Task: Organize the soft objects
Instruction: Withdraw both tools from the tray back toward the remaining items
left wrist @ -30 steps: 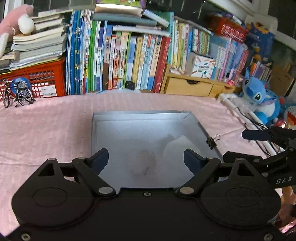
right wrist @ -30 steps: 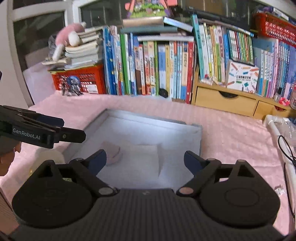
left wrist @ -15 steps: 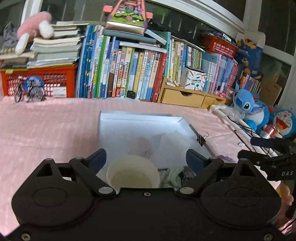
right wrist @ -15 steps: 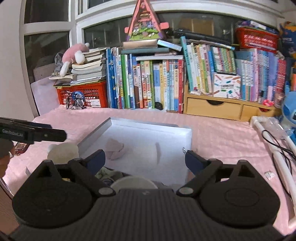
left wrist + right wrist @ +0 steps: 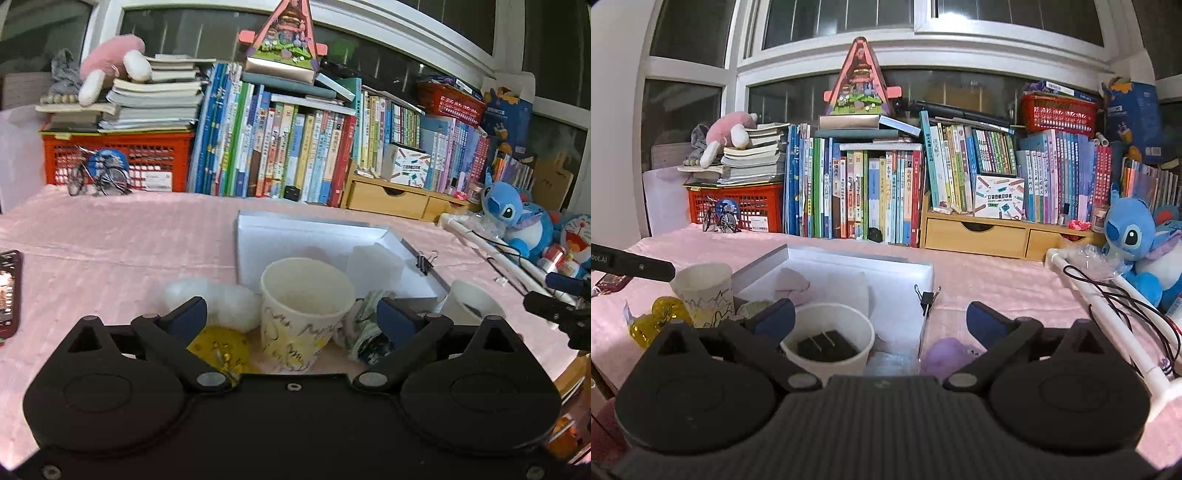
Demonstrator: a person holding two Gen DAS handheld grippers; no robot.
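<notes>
Both tongs, left (image 5: 291,319) and right (image 5: 881,319), are opening, gripping nothing; a scribbled paper cup (image 5: 304,306) stands between the left ones on the quilted pink counter (image 5: 110,243).

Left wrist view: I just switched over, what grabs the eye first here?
A scribbled paper cup stands between the opening fingers of the left gripper, untouched, in front of a shallow white box on the pink tablecloth. White fluff lies to its left, a crumpled cloth to its right. Behind, a packed wall of books.
</notes>
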